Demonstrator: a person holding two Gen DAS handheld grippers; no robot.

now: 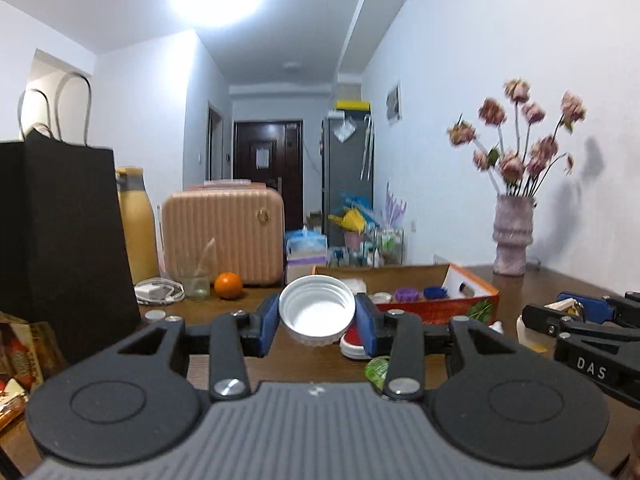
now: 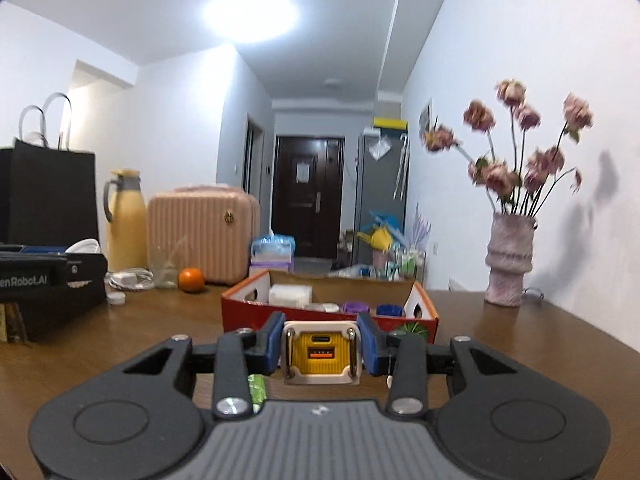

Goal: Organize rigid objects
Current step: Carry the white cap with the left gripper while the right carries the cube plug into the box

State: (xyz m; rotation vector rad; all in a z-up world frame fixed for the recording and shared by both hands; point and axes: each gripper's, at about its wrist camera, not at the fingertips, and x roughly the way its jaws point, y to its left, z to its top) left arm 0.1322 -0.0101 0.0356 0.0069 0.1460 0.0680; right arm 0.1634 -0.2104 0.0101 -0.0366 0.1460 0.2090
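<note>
Both grippers were loaded and raised above the wooden table [image 2: 520, 332], short of the open cardboard box [image 2: 328, 314]. Judged step: carry each item over the box's near wall and set it down inside.

To do it well: clear the near wall before lowering, since both items hung close to rim level. The box already held a white block [image 2: 290, 294], a purple lid [image 2: 354, 306] and a blue lid [image 2: 389, 310]; bare floor looked scarce on the near side, so aim for a gap rather than stacking. Take the arms one at a time, as the right tool sat just beside the left in the left wrist view and they could clash over the box. Release low to avoid a bounce.

Left gripper [image 1: 317, 314]: blue pads partly closed, clamped on the rim of a white jar lid [image 1: 317, 308], hollow side facing the camera, tilted. Lid was held clear of the table; a red-and-white lid [image 1: 354, 342] lay on the table below it.

Right gripper [image 2: 322, 354]: pads narrowed to roughly the same width, gripping a yellow-and-white charger block [image 2: 322, 354] by its sides, ports facing the camera, held level in front of the box's near wall.
</note>
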